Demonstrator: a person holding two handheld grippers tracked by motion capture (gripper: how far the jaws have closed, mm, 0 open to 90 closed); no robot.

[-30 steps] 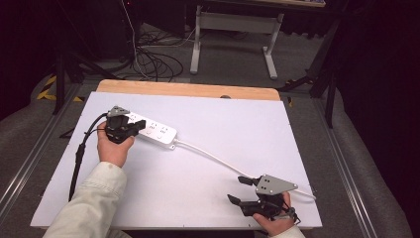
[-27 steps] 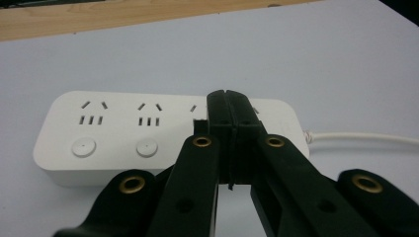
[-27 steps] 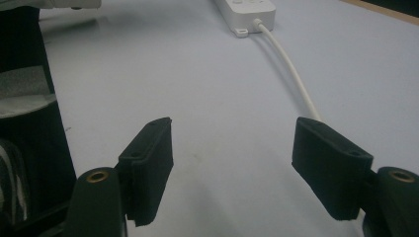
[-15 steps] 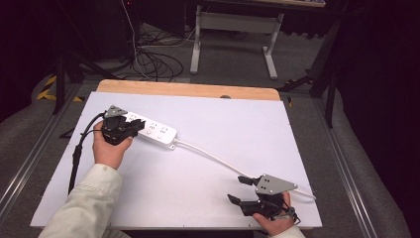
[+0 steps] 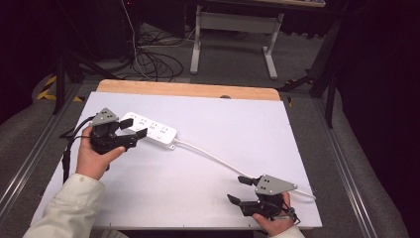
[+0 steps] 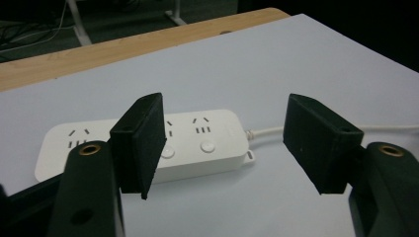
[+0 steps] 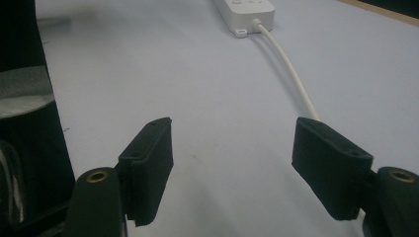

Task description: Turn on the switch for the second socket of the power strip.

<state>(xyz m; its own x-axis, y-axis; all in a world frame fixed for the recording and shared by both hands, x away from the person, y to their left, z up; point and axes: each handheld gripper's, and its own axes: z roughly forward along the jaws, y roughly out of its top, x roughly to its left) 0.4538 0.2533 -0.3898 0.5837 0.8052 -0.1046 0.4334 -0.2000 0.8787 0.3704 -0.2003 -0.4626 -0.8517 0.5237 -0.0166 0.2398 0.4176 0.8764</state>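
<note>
The power strip point(image 5: 150, 130) lies flat at the table's point(image 5: 208, 148) far left, long axis left to right, its cord point(image 5: 213, 157) leaving the right end toward the near right corner. The left gripper view shows its sockets and round buttons. The left gripper point(image 5: 132, 128), jaws apart, hovers over its left end, slightly farther forward than before. The right gripper point(image 5: 237, 189), also apart, has not moved.

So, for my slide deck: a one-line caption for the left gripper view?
Open left gripper poised over a white power strip on the table.
</note>
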